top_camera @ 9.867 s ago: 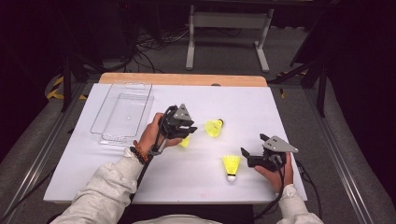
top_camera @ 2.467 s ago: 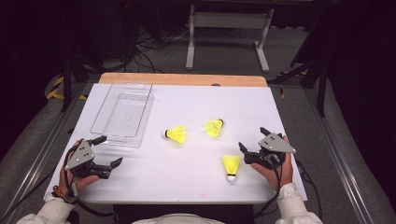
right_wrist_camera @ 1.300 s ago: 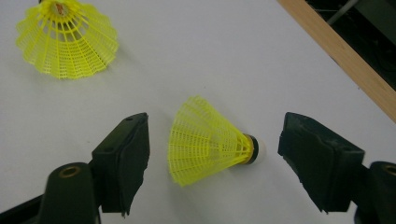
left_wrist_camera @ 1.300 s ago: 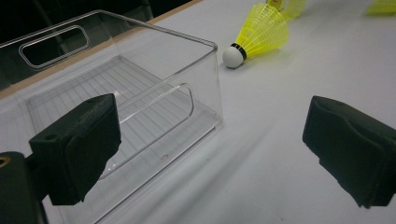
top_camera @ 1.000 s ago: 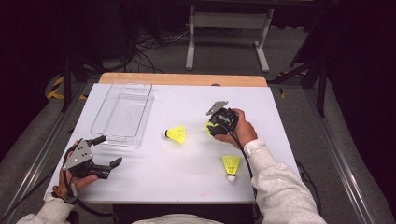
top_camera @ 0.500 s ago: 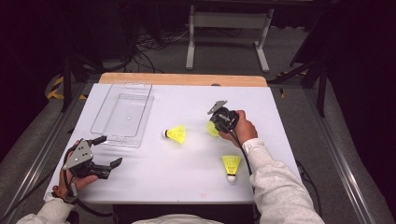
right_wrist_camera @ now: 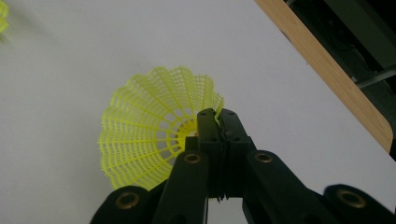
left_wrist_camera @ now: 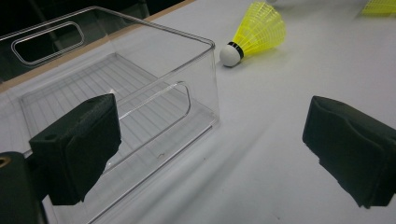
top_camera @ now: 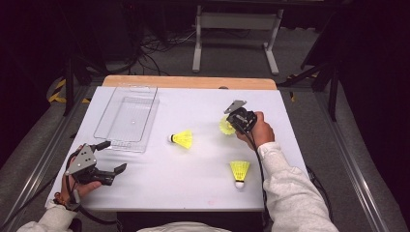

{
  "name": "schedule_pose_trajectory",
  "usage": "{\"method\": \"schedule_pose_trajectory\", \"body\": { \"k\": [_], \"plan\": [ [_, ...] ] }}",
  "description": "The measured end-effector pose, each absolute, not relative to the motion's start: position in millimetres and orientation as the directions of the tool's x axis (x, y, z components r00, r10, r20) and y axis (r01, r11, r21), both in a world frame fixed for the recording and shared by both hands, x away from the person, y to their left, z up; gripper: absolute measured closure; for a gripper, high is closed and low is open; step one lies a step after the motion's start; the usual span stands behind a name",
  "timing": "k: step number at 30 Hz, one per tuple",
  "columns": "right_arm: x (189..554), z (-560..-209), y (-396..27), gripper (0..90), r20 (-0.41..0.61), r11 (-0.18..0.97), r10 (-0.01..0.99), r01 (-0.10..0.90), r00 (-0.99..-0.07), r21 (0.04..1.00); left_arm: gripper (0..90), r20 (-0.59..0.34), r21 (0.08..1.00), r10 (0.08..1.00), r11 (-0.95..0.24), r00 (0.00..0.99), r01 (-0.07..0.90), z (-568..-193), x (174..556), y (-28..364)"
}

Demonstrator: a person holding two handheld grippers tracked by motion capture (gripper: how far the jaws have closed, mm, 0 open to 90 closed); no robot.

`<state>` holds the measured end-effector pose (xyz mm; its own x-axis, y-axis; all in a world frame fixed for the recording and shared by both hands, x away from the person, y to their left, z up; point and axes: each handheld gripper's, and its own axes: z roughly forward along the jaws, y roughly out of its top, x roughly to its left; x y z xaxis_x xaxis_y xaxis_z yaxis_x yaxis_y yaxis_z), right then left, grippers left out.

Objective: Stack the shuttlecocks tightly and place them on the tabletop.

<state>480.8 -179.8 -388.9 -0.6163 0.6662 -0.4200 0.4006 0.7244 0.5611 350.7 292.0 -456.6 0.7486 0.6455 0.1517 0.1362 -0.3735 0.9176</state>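
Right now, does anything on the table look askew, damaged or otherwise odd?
Nothing looks damaged or spilled. The right gripper is shut on the skirt rim of one yellow shuttlecock; two more shuttlecocks lie on their sides, and the clear bin sits square and upright.

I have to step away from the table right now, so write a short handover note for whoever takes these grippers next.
Right gripper: jaws have just been closing and are now shut on the skirt edge of the far shuttlecock, seen in the right gripper view.
Left gripper: open, nothing between its jaws, held at the near left of the table.
Clear bin: far left, nothing in it.
Middle shuttlecock and near shuttlecock: lying loose on the table.
Done: one shuttlecock gripped.
Left: probably carrying all three to the bin.
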Motion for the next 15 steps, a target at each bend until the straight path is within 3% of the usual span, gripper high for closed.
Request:
{"method": "schedule_pose_trajectory", "body": {
  "k": [15],
  "plan": [
    [473.0,-380.6,-178.0,89.4,-0.345,0.682,0.667,0.354,-0.661,0.640,5.3,0.151,0.917,0.645,-0.374,0.749,0.137,-456.6,350.6,291.9]
  ]
}}
